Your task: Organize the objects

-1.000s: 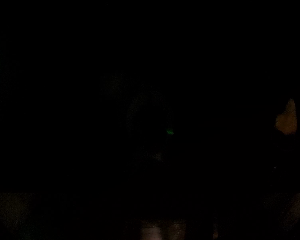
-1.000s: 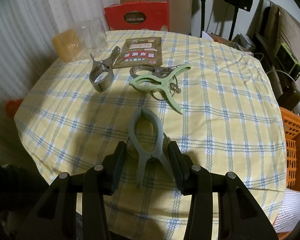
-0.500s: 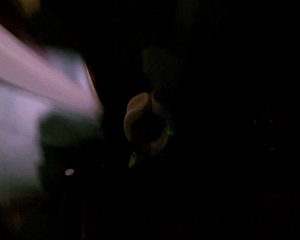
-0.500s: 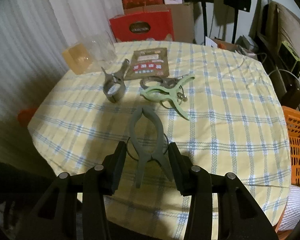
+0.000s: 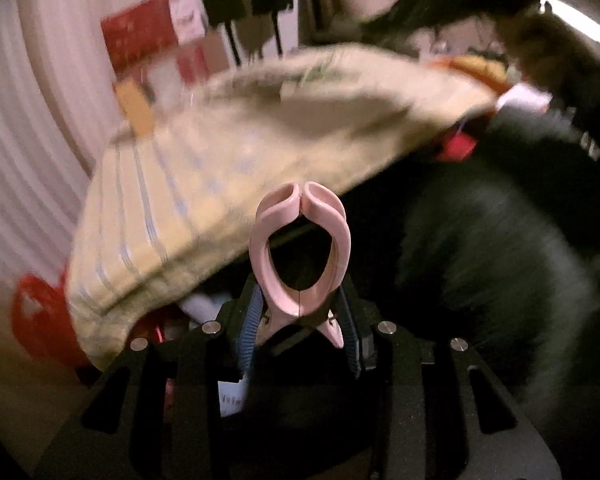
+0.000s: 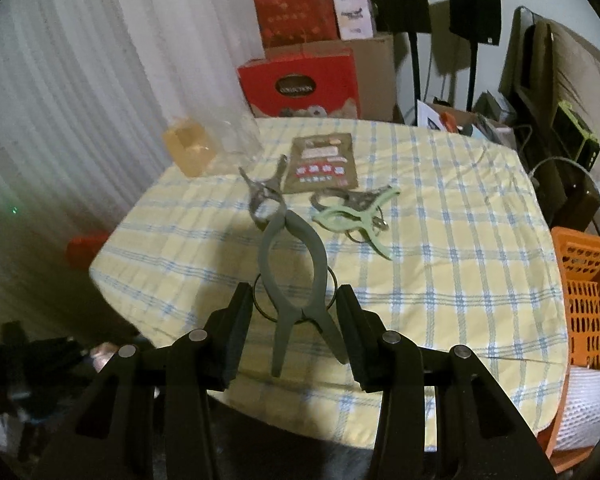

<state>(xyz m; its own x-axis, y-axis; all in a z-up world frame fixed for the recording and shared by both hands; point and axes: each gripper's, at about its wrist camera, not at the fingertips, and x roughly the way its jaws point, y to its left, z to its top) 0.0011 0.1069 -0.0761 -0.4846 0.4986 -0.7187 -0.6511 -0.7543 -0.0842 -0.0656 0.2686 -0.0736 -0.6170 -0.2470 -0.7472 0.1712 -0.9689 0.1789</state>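
Right wrist view: jaws pinch a matte grey-green plastic clamp (image 6: 292, 280); left jaws pinch a glossy pink clamp (image 5: 300, 256).

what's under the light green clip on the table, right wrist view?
The light green clip lies across a darker grey clip, with a metal ring showing beneath it on the checked tablecloth. The rest of that grey clip is covered.

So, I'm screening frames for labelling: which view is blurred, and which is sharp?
Left wrist view: the yellow checked tablecloth is motion-smeared, only the pink plastic clip crisp. Right wrist view: sharp, evenly lit, with fisheye bending at the edges.
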